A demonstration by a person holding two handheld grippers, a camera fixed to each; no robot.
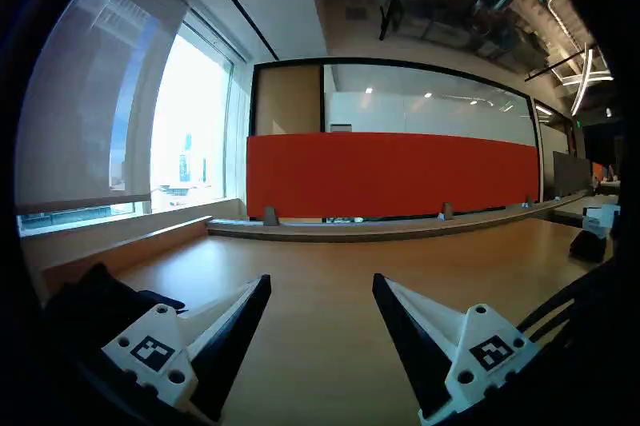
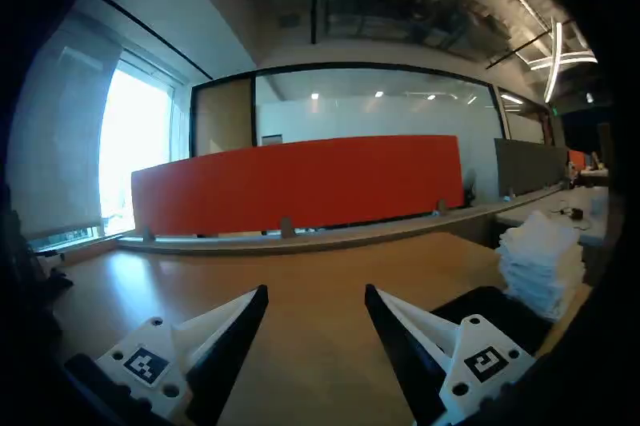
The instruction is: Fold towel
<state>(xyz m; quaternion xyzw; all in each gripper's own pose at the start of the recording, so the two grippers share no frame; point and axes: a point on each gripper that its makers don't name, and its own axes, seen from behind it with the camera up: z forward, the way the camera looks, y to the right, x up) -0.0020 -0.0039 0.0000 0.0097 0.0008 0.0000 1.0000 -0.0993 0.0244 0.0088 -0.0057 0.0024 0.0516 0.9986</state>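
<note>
- The towels [image 2: 542,264] are a white folded stack at the right edge of the right gripper view, on the counter [image 2: 320,262], well apart from my fingers.
- A flat black pad [image 2: 484,304] lies just lower left of that stack, partly behind my right-hand finger. I cannot tell whether the stack rests on it.
- My right gripper [image 2: 314,289] sits at the bottom of that view. Its jaws are spread, with bare wood between them and nothing held.
- My left gripper [image 1: 320,278] is at the bottom of the left gripper view. Its jaws are also spread wide and hold nothing, over the same wooden counter.
- Each finger is white with a black inner face and has a square marker [image 1: 152,352] near its base.
- A long red screen [image 1: 392,174] stands along the far edge of the counter, across the middle of both views.
- A bright window [image 1: 188,130] is at the left of the frame, with a glass wall above the screen.
- A small dark object [image 1: 588,246] sits at the far right of the left gripper view, too blurred to name.
</note>
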